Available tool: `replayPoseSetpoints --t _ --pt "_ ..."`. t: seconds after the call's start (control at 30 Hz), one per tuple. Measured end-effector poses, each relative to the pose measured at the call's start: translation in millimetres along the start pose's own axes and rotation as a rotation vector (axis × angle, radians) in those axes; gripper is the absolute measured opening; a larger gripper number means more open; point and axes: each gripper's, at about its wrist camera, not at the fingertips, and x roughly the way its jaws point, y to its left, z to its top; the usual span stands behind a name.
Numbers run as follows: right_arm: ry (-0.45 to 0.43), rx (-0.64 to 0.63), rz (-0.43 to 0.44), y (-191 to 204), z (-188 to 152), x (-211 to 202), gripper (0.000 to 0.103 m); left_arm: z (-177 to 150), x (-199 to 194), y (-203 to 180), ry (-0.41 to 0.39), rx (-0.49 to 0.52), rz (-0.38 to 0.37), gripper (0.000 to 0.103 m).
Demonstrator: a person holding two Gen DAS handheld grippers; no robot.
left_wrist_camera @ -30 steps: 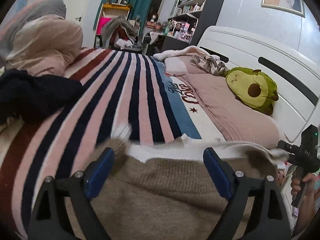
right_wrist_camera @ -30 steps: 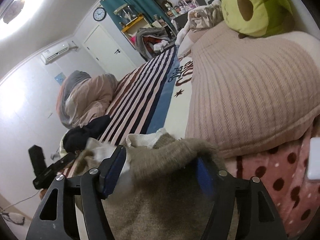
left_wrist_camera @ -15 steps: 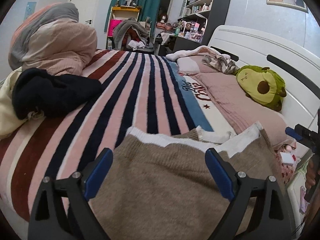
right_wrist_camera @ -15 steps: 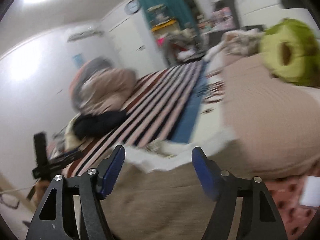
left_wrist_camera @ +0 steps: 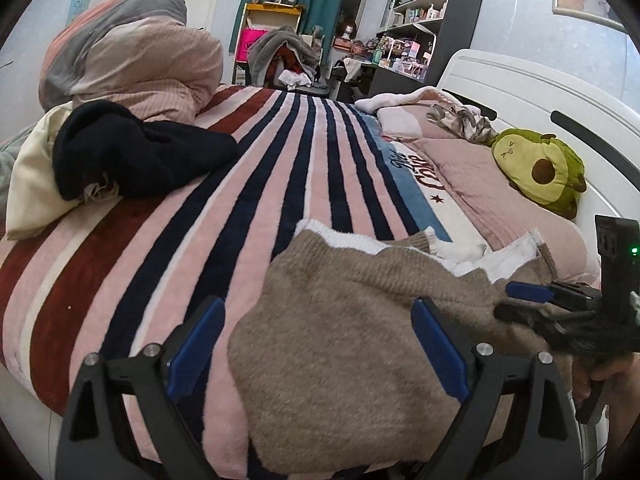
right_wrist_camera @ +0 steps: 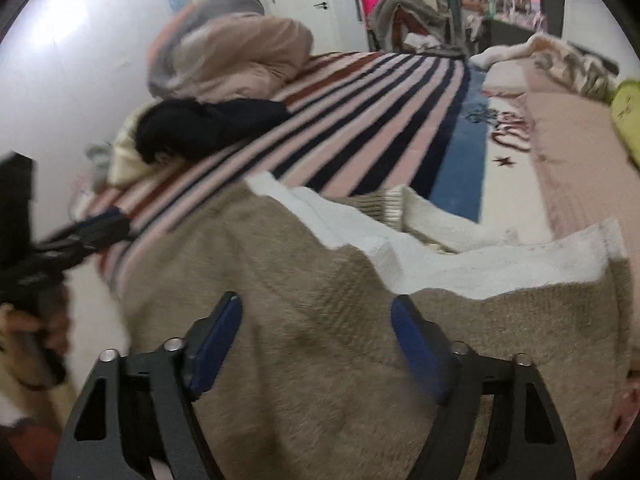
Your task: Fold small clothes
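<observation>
A beige knit sweater with white trim (left_wrist_camera: 352, 320) lies spread on the near edge of the striped bed; it also shows in the right wrist view (right_wrist_camera: 320, 320). My left gripper (left_wrist_camera: 316, 344) is open and empty, above the sweater's near left part. My right gripper (right_wrist_camera: 316, 340) is open and empty over the sweater's middle. The right gripper also shows at the right edge of the left wrist view (left_wrist_camera: 532, 300). The left gripper shows at the left edge of the right wrist view (right_wrist_camera: 92, 228).
The striped blanket (left_wrist_camera: 248, 168) covers the bed. A dark garment (left_wrist_camera: 136, 152) and a bundled quilt (left_wrist_camera: 132, 56) lie at the left. A pink pillow (left_wrist_camera: 492, 184) and an avocado plush (left_wrist_camera: 540, 168) lie by the white headboard (left_wrist_camera: 560, 92). Shelves and clutter stand beyond.
Both grippers have let go of the sweater and drawn back. The sweater has dropped from held up to lying spread on the bed. The right view has swung left.
</observation>
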Motion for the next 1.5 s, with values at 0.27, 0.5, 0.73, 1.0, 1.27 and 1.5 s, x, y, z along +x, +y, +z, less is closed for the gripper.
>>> replayPoseSetpoints --t 0.27,0.5,0.73,1.0,1.27,1.5 --pt "-0.063 0.034 -0.177 -18 5 -8 0.0 -8 -4 7 0.012 0.001 0.024 0.092" --pt "-0.057 0.071 -0.146 -30 3 -18 0.003 -12 -7 5 0.021 0.002 0.026 0.092" --pt "-0.071 0.05 0.07 -8 -4 -32 0.017 -57 -19 32 0.093 -0.18 -0.111 0.095" --pt "-0.041 0.057 0.157 0 -28 -26 0.018 -101 2 35 0.198 -0.393 -0.326 0.095" --pt "-0.013 0.044 0.108 3 -53 -19 0.017 -76 38 -4 0.135 -0.402 -0.386 0.095" --pt "-0.004 0.033 0.074 -1 -58 -26 0.015 -48 68 -7 0.088 -0.431 -0.378 0.051"
